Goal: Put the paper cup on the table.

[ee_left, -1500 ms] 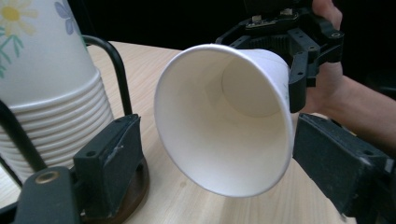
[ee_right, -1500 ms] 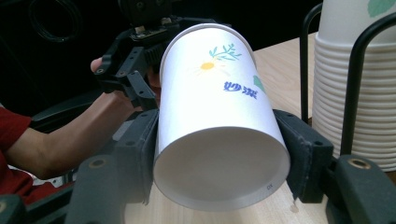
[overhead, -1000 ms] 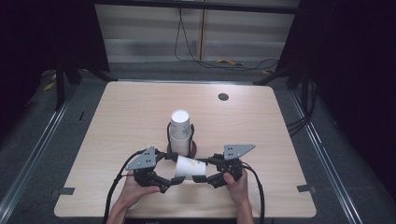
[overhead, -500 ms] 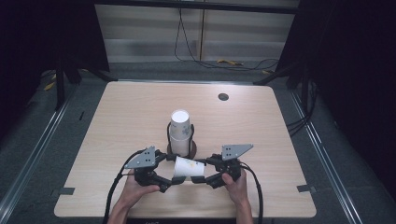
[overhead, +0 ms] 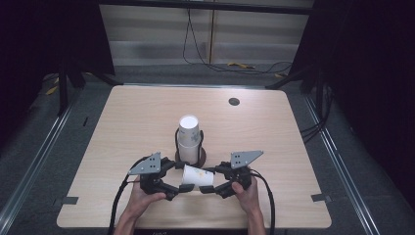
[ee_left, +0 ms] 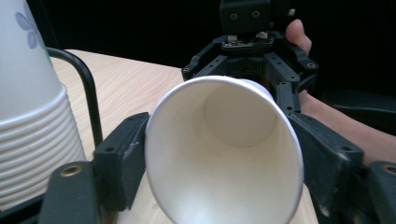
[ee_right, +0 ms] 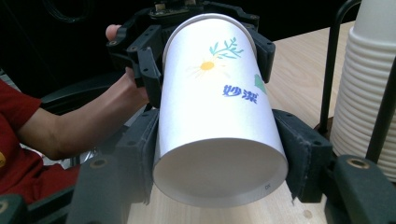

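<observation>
Just in front of the cup stack (overhead: 188,139) in its black wire holder (overhead: 177,142): paper cup (overhead: 197,176) on its side, off the table (overhead: 274,142) | right gripper (overhead: 215,180) clamped on base end, left gripper (overhead: 177,185) just been closing, now pressing rim end | left gripper view: empty inside | right gripper view: flower print, blue lettering, stack cut off at frame edge

Each hand has a black plastic gripper, the left gripper (overhead: 182,187) and the right gripper (overhead: 207,187), with two thick black jaws and round brass screws. A flat grey three-cornered plate (overhead: 146,164) with small dots sits on top. Black cables (overhead: 120,193) hang behind. The person wears a red sleeve (ee_right: 16,119).
</observation>
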A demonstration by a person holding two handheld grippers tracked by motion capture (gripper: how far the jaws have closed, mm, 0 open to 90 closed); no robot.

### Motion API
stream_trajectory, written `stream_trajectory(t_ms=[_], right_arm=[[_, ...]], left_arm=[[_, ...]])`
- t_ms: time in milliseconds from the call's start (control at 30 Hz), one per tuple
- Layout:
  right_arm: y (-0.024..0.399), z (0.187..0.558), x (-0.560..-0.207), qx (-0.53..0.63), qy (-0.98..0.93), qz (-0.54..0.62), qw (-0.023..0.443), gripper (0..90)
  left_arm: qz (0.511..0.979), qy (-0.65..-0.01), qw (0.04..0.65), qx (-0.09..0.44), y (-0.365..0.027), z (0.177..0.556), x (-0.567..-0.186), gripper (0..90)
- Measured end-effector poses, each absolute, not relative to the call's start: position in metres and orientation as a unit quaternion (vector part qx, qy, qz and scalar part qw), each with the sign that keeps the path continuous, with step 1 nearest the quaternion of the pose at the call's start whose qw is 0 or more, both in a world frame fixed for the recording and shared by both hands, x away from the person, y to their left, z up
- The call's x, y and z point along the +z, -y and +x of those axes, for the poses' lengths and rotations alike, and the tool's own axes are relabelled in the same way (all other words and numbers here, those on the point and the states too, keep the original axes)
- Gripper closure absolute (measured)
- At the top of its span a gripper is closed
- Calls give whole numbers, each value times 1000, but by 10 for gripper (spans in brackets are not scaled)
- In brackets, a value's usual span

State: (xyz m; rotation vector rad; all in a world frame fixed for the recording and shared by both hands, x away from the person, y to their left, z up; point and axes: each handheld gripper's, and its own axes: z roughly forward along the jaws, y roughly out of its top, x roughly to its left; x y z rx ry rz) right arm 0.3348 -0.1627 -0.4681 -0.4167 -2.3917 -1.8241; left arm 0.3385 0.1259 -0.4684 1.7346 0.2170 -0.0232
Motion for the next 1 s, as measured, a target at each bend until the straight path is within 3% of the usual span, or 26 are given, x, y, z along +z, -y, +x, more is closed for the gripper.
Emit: stream_trajectory(t_ms=[500, 1000], right_arm=[[159, 336, -472, -596, 790, -137, 38, 312], [167, 329, -475, -602, 780, -172, -3, 131]], left_arm=[[752, -100, 652, -15, -129, 339, -465, 290], [780, -117, 615, 13, -129, 337, -457, 285]])
